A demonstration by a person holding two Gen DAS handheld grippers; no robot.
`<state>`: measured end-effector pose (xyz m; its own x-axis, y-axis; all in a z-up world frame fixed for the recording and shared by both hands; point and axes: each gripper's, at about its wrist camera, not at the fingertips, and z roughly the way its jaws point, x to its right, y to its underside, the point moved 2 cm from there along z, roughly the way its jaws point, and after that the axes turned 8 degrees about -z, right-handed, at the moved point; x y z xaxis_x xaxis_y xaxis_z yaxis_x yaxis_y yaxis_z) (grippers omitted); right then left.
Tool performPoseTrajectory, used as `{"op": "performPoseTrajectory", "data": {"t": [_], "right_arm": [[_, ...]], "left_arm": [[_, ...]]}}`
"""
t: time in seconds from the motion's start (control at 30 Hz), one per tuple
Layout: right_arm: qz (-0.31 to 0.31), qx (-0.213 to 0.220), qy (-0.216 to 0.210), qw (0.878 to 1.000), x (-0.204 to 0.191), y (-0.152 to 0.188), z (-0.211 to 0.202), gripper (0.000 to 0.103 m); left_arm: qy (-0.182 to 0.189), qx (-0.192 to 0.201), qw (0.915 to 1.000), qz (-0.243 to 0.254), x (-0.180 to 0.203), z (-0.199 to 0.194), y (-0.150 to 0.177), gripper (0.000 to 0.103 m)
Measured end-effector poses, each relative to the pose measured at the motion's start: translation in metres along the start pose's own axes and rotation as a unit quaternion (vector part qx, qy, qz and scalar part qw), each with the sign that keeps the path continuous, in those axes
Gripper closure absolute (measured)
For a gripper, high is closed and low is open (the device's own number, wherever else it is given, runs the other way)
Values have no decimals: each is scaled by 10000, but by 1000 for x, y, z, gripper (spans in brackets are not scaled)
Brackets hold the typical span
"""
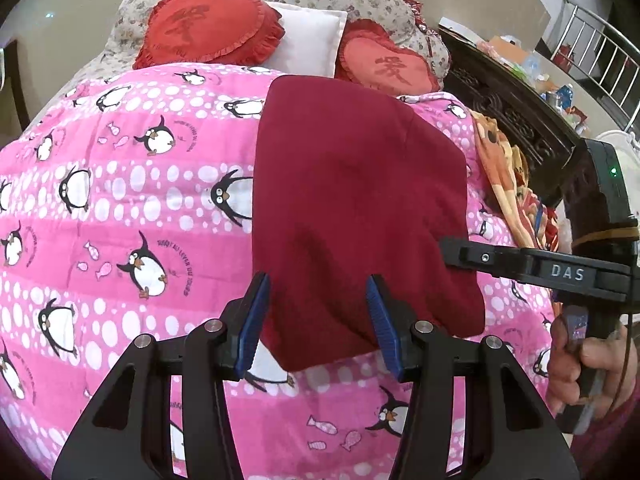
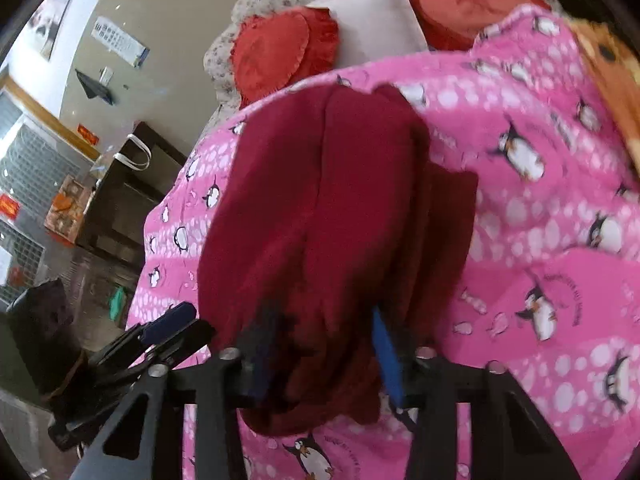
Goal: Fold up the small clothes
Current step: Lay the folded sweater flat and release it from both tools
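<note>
On the far left the pink penguin quilt (image 1: 120, 208) covers the bed, and at its head a red heart cushion (image 1: 208, 26) leans on the floral bedding beside a white pillow (image 1: 316, 36), with a second heart cushion (image 1: 384, 66) further right. The maroon garment (image 1: 360, 200) lies flat on the quilt, right of the middle, already folded into a rough rectangle whose near corner points toward the camera. The left gripper (image 1: 318, 320) is released: its blue pads (image 1: 252, 324) stand wide apart on either side of that near corner, and I can't tell whether they touch the cloth. From the right edge the right gripper (image 1: 452, 254) reaches in sideways, its black tip at the garment's right border; from this view I cannot tell how its jaws stand. In the right wrist view the garment (image 2: 320, 220) fills the middle and bunches between the spread blue fingers (image 2: 386, 360), which are parted around the cloth rather than pinching it. An orange patterned cloth (image 1: 500, 160) lies along the quilt's right side, next to a dark carved wooden frame (image 1: 516, 116).
</note>
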<state>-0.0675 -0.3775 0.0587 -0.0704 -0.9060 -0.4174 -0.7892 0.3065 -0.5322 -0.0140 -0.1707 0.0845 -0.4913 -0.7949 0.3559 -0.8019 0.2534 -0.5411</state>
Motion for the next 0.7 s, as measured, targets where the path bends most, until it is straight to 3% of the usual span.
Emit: {"op": "performPoseTrajectory", "data": {"t": [0.1,0.17,0.2,0.27,0.33,0.4,0.5,0.57,0.63,0.7], "right_arm": [[-279,301,-51,9991,-2,3,-20,84],[-521,447,164,9975,-3,5,-31,85],[-689,454,488,9954,1,7,-31,86],[-659,304,799,9942,18,10,-18,88],[-396,225,355,9983,32,15,-13,88],[-267,374,40,9989,36,14,-24,88],[-277,795,276,9961,39,0,-55,87],[-560,944,137,9939,29,-10,-62,87],[-800,895,-140,9927,17,-22,-52,87],[-1058,800,-95,9911,11,-28,-36,87]], "left_arm": [[-23,8,10000,13,0,0,0,54],[-16,-8,10000,-41,0,5,0,53],[-43,-40,10000,-51,1,8,1,53],[-154,-167,9997,-27,3,22,4,53],[-303,-253,9992,-45,4,28,6,53],[-396,-74,9992,15,5,21,5,53],[-489,275,9984,57,9,7,0,53],[-492,329,9982,82,13,8,-4,53],[-604,280,9977,138,18,18,-7,53],[-750,202,9969,124,20,33,-7,53]]}}
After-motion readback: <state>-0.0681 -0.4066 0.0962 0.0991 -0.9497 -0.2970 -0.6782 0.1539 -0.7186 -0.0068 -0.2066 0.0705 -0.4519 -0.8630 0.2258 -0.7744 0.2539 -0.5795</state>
